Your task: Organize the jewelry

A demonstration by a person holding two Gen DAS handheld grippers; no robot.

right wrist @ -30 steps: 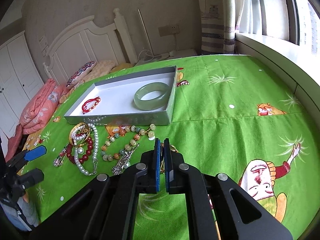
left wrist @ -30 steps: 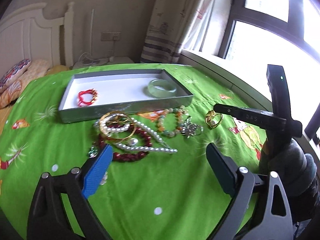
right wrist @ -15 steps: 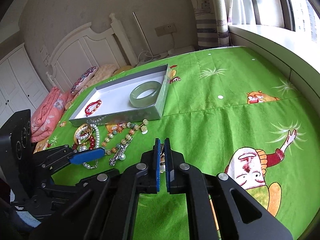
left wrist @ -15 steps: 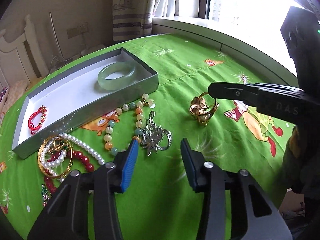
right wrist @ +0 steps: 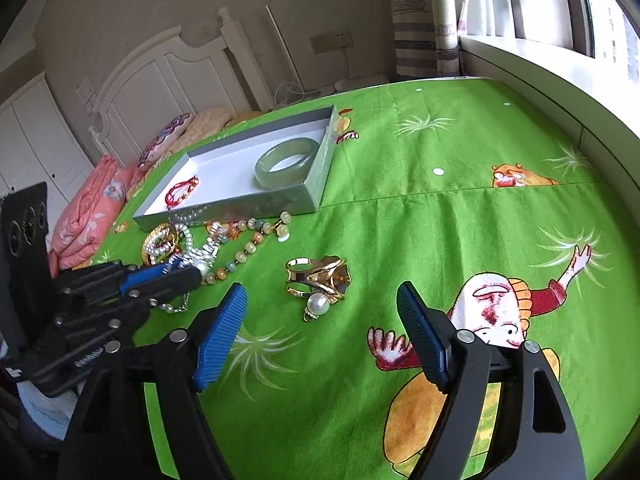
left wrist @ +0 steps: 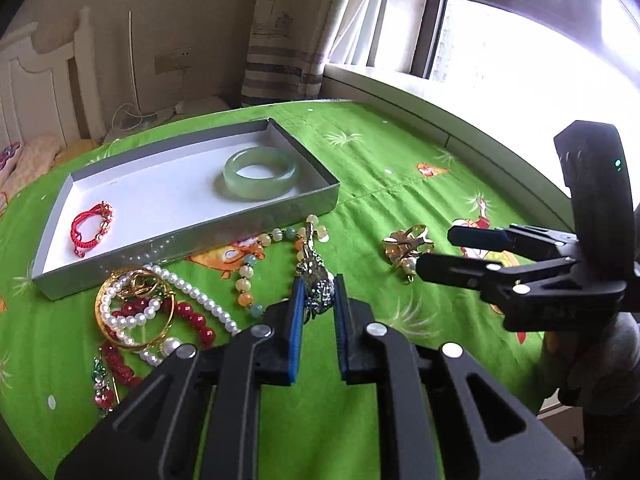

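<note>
A grey box point(left wrist: 256, 222) with a white inside holds a green jade bangle point(left wrist: 260, 173) and a red cord bracelet point(left wrist: 90, 226). My left gripper point(left wrist: 317, 300) is shut on a silver brooch point(left wrist: 318, 290) in front of the box; it also shows in the right wrist view point(right wrist: 182, 270). A bead bracelet point(left wrist: 256, 264), pearls point(left wrist: 188, 292), a gold bangle point(left wrist: 136, 312) and red beads point(left wrist: 192, 320) lie beside it. My right gripper point(right wrist: 322, 312) is open, just short of a gold pearl brooch point(right wrist: 318, 280), which lies free on the cloth point(left wrist: 406, 246).
Everything lies on a bed with a green cartoon-print sheet point(right wrist: 440, 220). A window ledge point(right wrist: 540, 80) runs along the right. Pillows point(right wrist: 92, 208) and a white headboard point(right wrist: 160, 76) stand at the far left.
My left gripper has moved in over the silver brooch and shut on it. My right gripper has opened and let the gold pearl brooch go onto the cloth.
</note>
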